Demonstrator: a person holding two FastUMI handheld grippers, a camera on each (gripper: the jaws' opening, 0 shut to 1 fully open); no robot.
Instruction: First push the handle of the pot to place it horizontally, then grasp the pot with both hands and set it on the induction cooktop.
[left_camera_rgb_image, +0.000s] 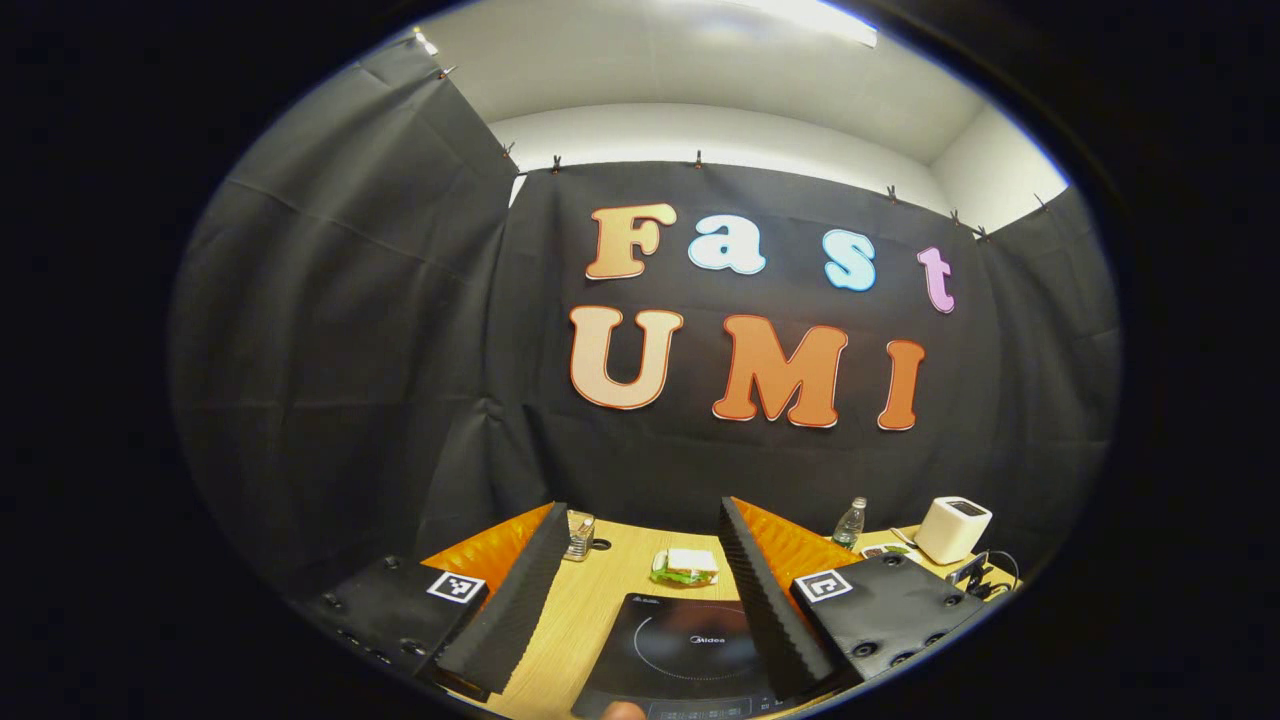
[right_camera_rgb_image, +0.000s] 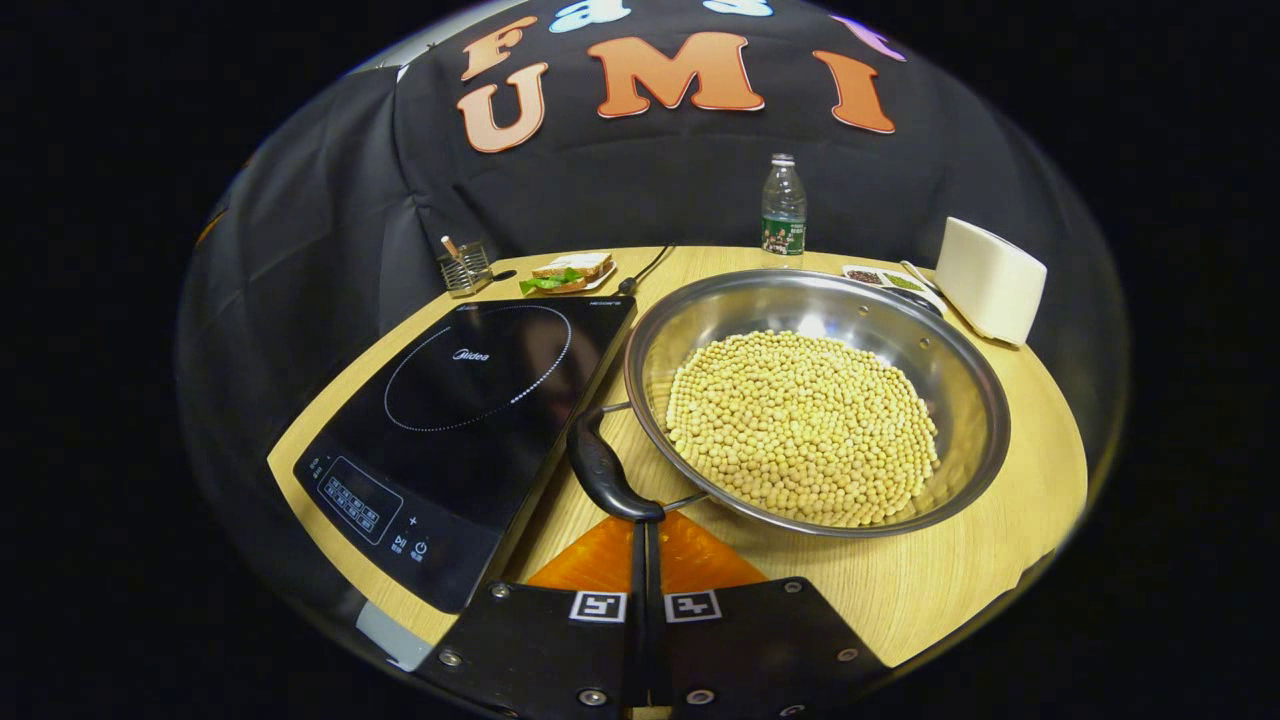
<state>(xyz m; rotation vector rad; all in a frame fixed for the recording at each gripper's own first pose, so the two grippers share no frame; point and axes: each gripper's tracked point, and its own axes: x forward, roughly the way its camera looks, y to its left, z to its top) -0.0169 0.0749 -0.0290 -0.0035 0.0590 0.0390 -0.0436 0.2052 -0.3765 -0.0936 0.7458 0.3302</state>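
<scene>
We are looking at a recording booth dressed as a kitchen corner, not a real home: black cloth (left_camera_rgb_image: 330, 330) clipped up as walls fills the middle of the left gripper view, with bare white wall and ceiling (left_camera_rgb_image: 720, 90) at the top. Low in the right gripper view a wooden table (right_camera_rgb_image: 960, 570) carries an induction cooktop (right_camera_rgb_image: 470, 400), a steel pot (right_camera_rgb_image: 960, 370) of beans, a sandwich (right_camera_rgb_image: 568, 272) and a water bottle (right_camera_rgb_image: 783, 205)

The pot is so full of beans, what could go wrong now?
1. The pot holds a heap of beans; a tilted lift could spill them.
2. The right gripper, closed, is right by the handle; a hard push could knock the pot against the cooktop beside it.
</scene>
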